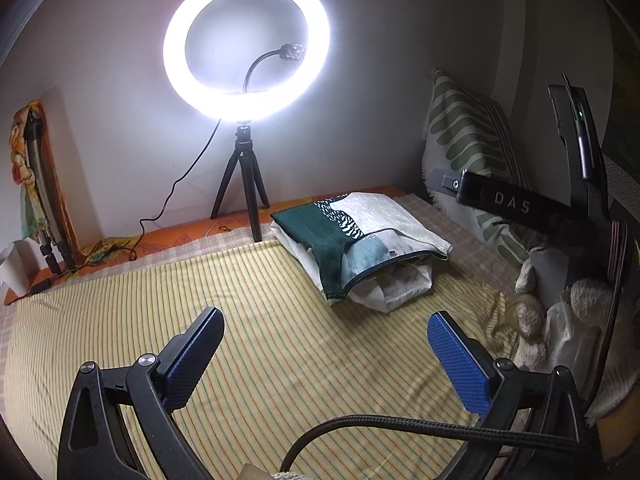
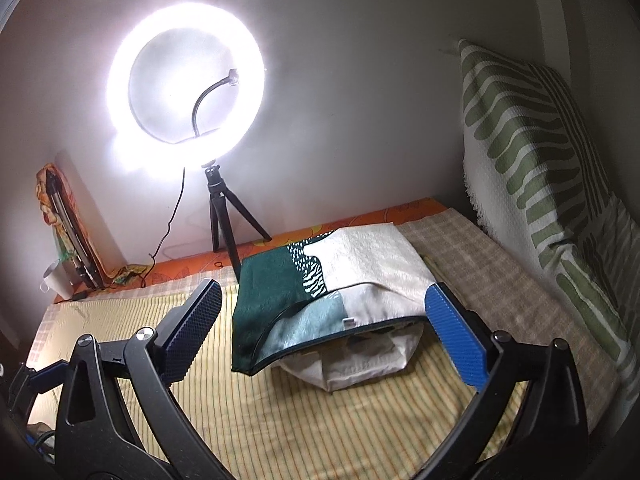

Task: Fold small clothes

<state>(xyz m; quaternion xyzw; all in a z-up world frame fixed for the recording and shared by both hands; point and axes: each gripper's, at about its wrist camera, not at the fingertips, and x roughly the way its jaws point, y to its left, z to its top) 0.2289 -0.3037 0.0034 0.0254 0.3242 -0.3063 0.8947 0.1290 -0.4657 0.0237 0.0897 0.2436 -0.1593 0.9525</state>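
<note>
A yellow striped sheet (image 1: 248, 320) covers the bed, with a lit ring light (image 1: 246, 44) on its tripod against the far wall. A green-and-cream pillow (image 2: 532, 160) leans at the right. The folded clothes (image 2: 320, 312), dark green and cream, lie in a stack toward the far side of the sheet. The right gripper (image 2: 324, 340) hangs just before the stack, fingers spread wide and empty; the left gripper (image 1: 324, 360) hovers nearer over bare sheet, equally wide, the stack ahead and to its right.

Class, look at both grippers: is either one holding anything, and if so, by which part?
Nothing is held. The left gripper and right gripper are both open and empty; the folded cloth lies untouched.
</note>
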